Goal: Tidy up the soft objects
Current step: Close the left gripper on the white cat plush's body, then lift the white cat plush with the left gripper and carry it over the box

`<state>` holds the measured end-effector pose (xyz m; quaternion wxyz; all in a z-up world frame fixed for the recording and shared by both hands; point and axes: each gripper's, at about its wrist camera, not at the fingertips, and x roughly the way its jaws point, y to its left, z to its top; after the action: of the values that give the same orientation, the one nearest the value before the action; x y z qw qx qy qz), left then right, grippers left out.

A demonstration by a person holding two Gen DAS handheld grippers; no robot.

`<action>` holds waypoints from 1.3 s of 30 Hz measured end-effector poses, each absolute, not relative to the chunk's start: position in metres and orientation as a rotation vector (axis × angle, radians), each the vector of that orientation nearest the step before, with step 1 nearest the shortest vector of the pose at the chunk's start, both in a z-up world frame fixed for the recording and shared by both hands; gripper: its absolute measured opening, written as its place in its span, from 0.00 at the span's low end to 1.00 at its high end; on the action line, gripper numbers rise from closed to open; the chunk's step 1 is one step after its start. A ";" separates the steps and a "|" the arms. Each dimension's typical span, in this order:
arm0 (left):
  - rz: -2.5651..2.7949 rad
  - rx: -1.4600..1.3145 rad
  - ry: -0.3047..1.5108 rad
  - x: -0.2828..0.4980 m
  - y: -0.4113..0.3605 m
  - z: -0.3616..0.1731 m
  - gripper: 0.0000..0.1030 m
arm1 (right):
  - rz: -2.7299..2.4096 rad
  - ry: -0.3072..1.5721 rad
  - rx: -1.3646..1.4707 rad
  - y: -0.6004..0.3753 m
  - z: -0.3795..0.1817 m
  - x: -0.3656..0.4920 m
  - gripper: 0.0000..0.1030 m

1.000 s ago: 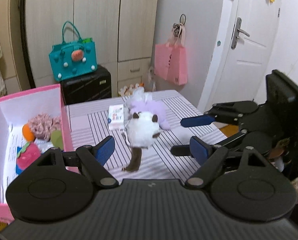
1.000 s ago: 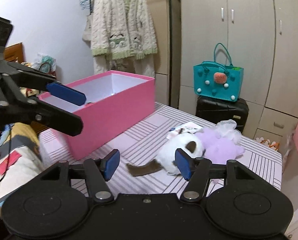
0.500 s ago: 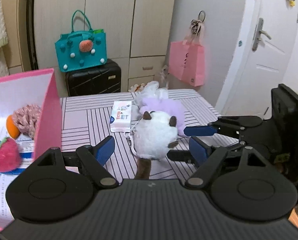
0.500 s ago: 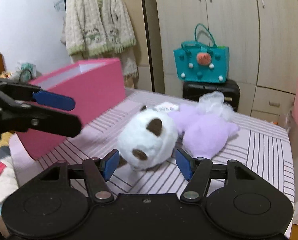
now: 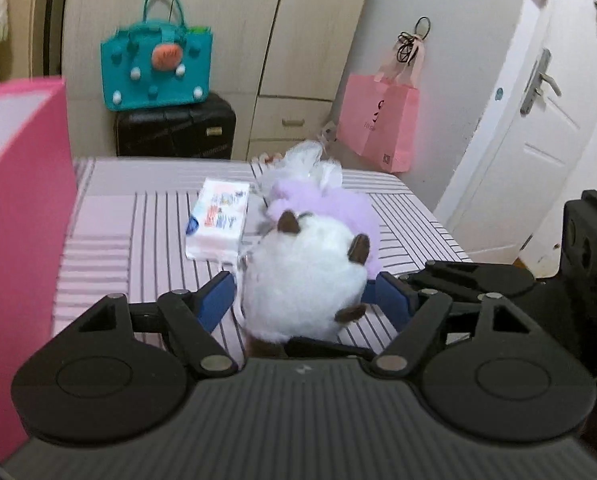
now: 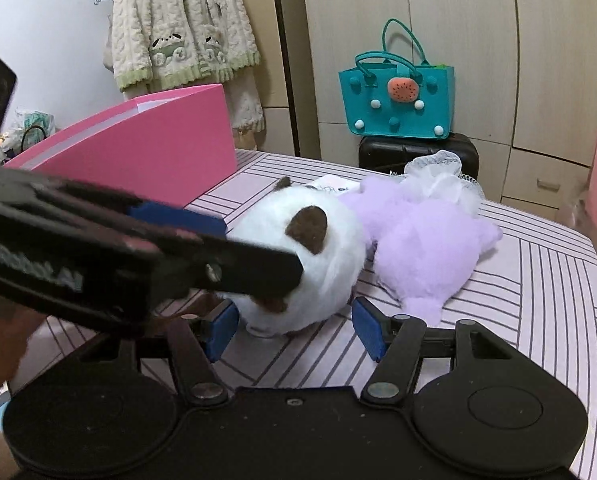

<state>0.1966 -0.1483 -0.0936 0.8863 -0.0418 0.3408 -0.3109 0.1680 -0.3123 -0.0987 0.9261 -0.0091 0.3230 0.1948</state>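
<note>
A white plush cat (image 5: 302, 280) with brown ears lies on the striped table (image 6: 538, 280), against a purple plush (image 6: 426, 248). My left gripper (image 5: 306, 296) straddles the cat's body. Its jaws are closing, and its blue pads sit at the fur's two sides with a thin gap showing. In the right wrist view the left gripper (image 6: 260, 246) crosses in from the left over the cat (image 6: 330, 264). My right gripper (image 6: 294, 330) is open at the cat's lower edge, pads apart from it. The pink box (image 5: 18, 200) stands to the left; its inside is hidden.
A tissue pack (image 5: 218, 220) lies just left of the plushes, and white mesh fabric (image 6: 438, 176) lies behind the purple one. Beyond the table are a teal bag (image 6: 394, 96) on a black suitcase (image 5: 174, 128), a pink paper bag (image 5: 378, 120) and wardrobe doors.
Both grippers came down and forward to the white cat. The left jaws narrowed around it. The box's inside dropped out of view.
</note>
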 end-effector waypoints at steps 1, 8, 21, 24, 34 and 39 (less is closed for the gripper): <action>-0.656 -0.120 0.737 0.199 -0.147 -0.098 0.67 | 0.401 0.663 -0.017 -0.312 -0.099 0.169 0.66; -0.635 -0.183 0.745 0.197 -0.143 -0.111 0.60 | 0.405 0.660 -0.049 -0.306 -0.101 0.168 0.55; -0.607 -0.134 0.757 0.177 -0.141 -0.101 0.59 | 0.386 0.612 -0.131 -0.289 -0.091 0.136 0.54; -0.621 -0.118 0.745 0.166 -0.139 -0.095 0.59 | 0.375 0.593 -0.151 -0.285 -0.086 0.125 0.54; -0.631 0.002 0.714 0.129 -0.135 -0.072 0.59 | 0.352 0.549 -0.203 -0.268 -0.067 0.089 0.54; -0.658 0.013 0.700 0.113 -0.127 -0.057 0.59 | 0.352 0.534 -0.253 -0.261 -0.051 0.072 0.54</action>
<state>0.1133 -0.1266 -0.0572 0.8868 0.0062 0.3369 -0.3164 0.0717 -0.2609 -0.0511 0.9414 -0.1242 0.2619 0.1726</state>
